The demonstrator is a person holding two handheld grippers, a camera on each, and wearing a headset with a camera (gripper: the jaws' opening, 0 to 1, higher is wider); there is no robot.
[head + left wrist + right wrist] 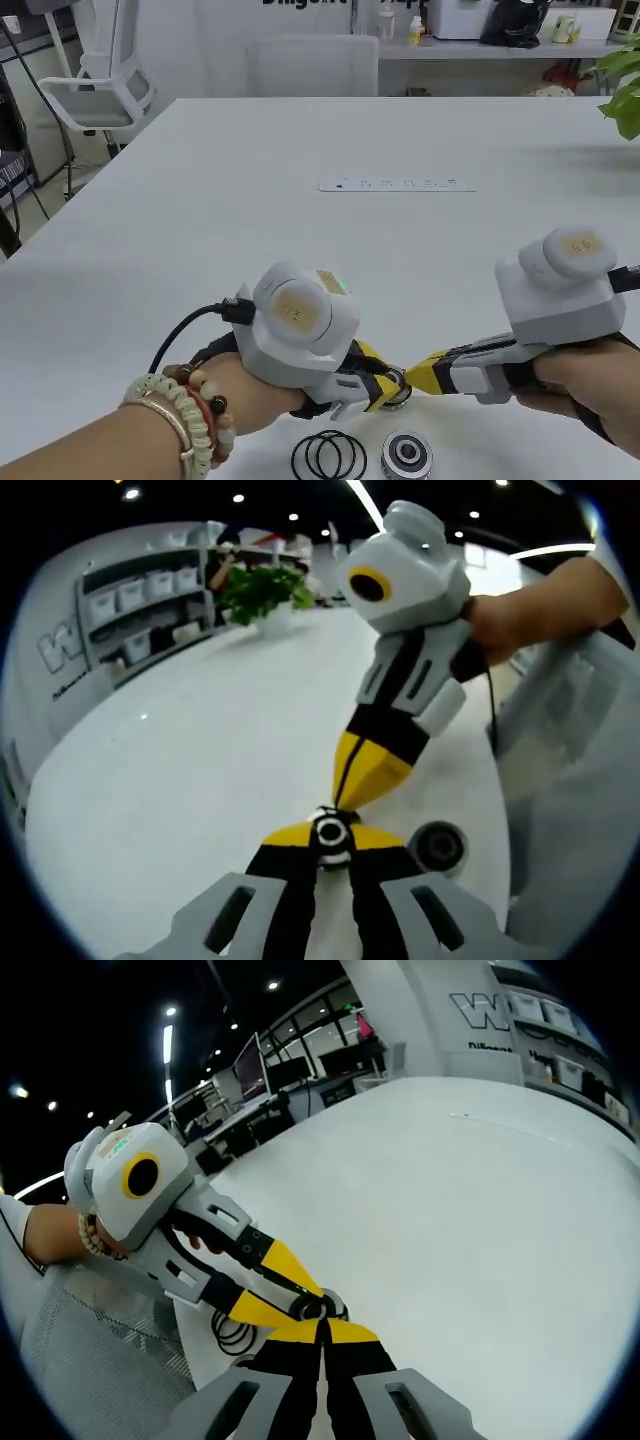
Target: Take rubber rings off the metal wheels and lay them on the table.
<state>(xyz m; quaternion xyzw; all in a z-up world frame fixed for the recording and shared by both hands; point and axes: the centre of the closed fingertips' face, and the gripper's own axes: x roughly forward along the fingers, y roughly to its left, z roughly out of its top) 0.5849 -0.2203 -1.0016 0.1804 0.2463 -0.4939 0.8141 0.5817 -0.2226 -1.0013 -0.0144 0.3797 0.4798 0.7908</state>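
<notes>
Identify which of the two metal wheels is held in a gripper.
The metal wheel clamped in the left gripper, where the right gripper's tips meet it. The other wheel lies flat on the table beside loose rubber rings.

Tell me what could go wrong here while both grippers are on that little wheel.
The left gripper clamps the small metal wheel while the right gripper, jaws shut, meets its rim; a hard pull could jerk the wheel free. The loose rubber rings and a second wheel lie close to the table edge nearest the person; a dropped wheel might knock them off.
</notes>
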